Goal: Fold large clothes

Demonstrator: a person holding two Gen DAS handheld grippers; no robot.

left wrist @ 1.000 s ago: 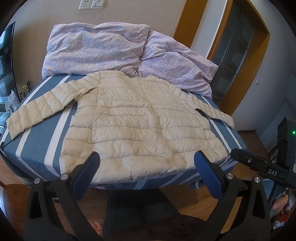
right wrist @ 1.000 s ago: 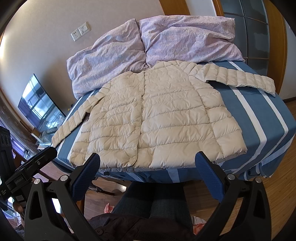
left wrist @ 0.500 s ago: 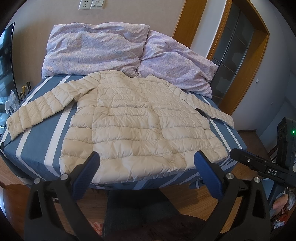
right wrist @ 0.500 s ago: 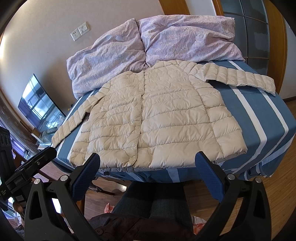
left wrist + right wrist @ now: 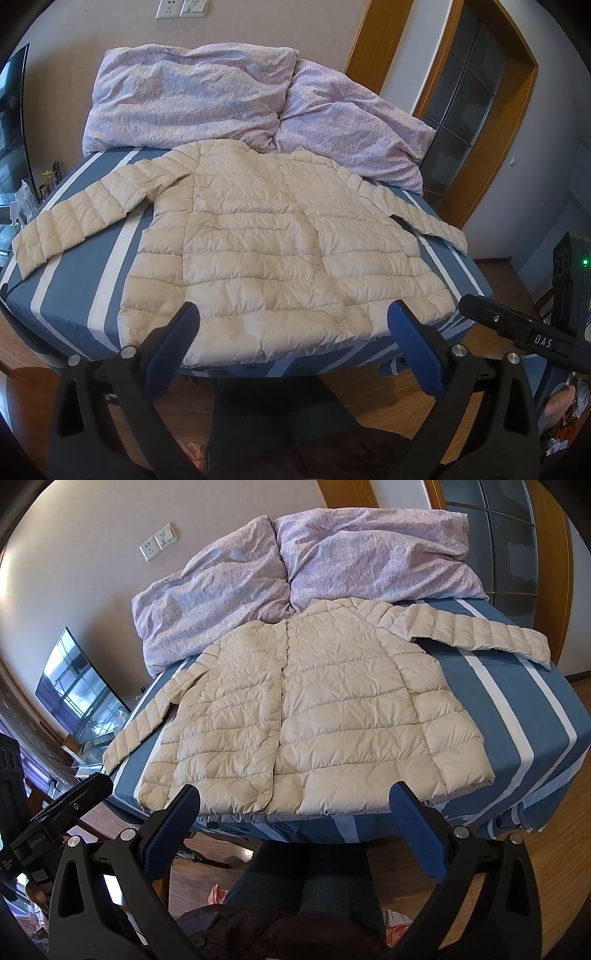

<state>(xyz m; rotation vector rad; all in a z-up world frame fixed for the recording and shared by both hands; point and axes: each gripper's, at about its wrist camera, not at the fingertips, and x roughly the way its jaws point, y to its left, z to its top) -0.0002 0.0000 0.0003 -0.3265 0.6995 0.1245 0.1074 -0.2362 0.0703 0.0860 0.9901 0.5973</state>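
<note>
Jacket [image 5: 273, 254], cream and quilted, lies flat and face up on the bed [image 5: 74, 295], buttoned down the front, and nothing about it has shifted over the last second: both views match the earlier ones, so by my judgement the folding has not begun and this is a pause before the first reach. Its long axis runs from collar to hem along the bed, the collar pointing at the pillows [image 5: 192, 96] and the hem lying at the foot edge of the bed, nearest the person. Both sleeves are spread away from the body: one stretches out across the striped sheet toward the side of the bed by the television [image 5: 81, 698], the other toward the side by the wooden door frame [image 5: 491, 122], its cuff reaching that edge of the bed. The left claw [image 5: 291, 347] hangs short of the foot of the bed, its blue pads spread wide with nothing between them and clear of the hem. The right claw [image 5: 295, 823] sits likewise off the foot of the bed, fully spread and empty. A likely first move is bringing a sleeve across the chest, so each claw would need to travel out to a cuff.
</note>
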